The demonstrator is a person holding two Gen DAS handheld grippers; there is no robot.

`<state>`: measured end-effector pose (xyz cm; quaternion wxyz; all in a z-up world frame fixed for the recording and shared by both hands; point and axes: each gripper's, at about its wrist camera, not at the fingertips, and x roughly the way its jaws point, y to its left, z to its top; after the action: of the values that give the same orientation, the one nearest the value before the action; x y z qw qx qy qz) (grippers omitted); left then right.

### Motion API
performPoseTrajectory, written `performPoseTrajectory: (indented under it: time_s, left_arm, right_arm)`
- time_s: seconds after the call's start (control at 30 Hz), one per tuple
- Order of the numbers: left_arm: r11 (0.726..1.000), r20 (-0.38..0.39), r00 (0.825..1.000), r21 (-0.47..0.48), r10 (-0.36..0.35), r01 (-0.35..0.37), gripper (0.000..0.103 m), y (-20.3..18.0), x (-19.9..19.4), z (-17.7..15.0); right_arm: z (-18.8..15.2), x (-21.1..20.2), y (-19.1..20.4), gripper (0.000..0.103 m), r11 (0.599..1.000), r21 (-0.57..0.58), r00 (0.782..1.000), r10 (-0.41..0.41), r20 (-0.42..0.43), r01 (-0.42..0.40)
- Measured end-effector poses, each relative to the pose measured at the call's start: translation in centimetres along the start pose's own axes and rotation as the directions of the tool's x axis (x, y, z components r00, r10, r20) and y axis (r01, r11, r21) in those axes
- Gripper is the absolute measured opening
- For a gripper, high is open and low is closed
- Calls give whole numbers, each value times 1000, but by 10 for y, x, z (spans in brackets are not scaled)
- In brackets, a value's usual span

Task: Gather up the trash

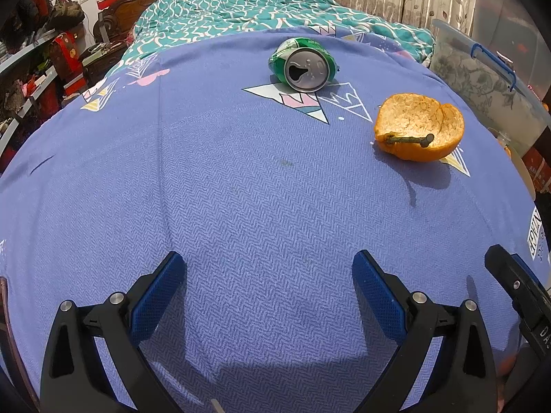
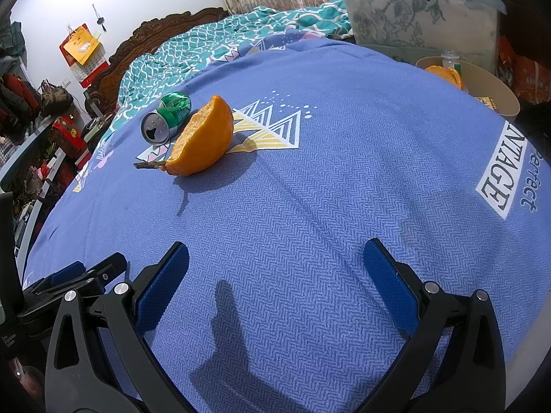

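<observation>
A crushed green can (image 1: 303, 64) lies on its side on the blue bedsheet (image 1: 241, 189), its open top facing me. To its right sits an orange peel half (image 1: 418, 125) with a stem, hollow side up. In the right wrist view the orange peel (image 2: 203, 139) lies in front of the can (image 2: 165, 117). My left gripper (image 1: 268, 268) is open, low over the sheet, well short of both. My right gripper (image 2: 275, 258) is open too, empty, right of the peel. A tan bin (image 2: 482, 89) beside the bed holds another peel and a bottle.
A teal patterned quilt (image 1: 241, 10) is bunched toward the carved headboard (image 2: 155, 31). A clear storage box (image 2: 420, 13) with a blue handle stands at the right beside the bed. Cluttered shelves (image 1: 31, 79) line the left wall. The right gripper's finger (image 1: 516, 285) shows at the left view's edge.
</observation>
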<state>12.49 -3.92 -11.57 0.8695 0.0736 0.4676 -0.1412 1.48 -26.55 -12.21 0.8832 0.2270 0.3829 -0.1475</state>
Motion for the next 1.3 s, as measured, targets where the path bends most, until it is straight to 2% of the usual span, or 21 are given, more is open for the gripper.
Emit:
performPoseTrajectory:
  time_s: [1.3]
  left_arm:
    - [1000, -1, 1000, -4, 0, 0, 94, 1, 0, 0]
  right_arm:
    - [0, 0, 0, 100, 1000, 1, 1000, 0, 0, 0]
